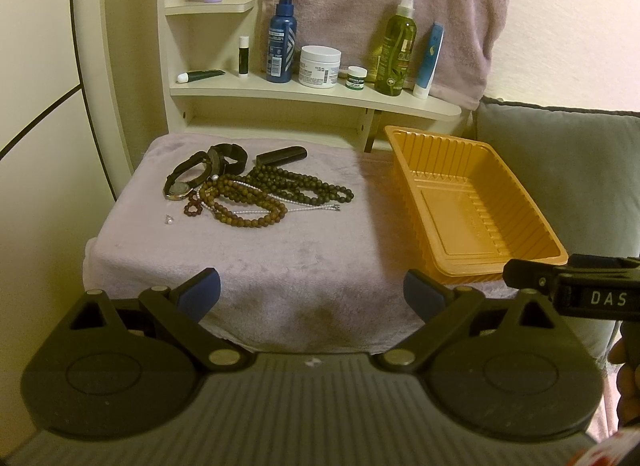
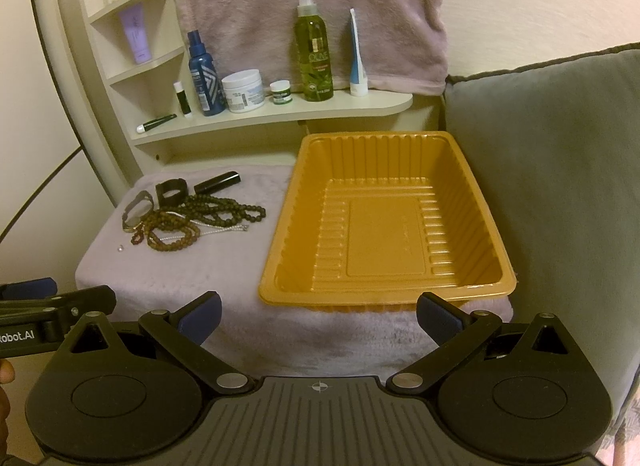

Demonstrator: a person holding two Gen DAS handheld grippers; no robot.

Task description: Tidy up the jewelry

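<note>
While nothing sits in the tray (image 2: 280,266) yet, step reads as start | left tool (image 1: 312,294) and right tool (image 2: 318,312) both spread wide, holding nothing | jewelry pile (image 1: 248,189) on towel-covered table (image 1: 280,266), left of tray, apart | next: reach forward, pinch one bead strand.

Dim, warm yellowish light; soft focus; fisheye-bent, vignetted edges.

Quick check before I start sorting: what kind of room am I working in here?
Probably a bedroom or dressing corner at home: a shelf of toiletry bottles, a towel-covered stand with jewelry, and a grey cushion beside it.
</note>
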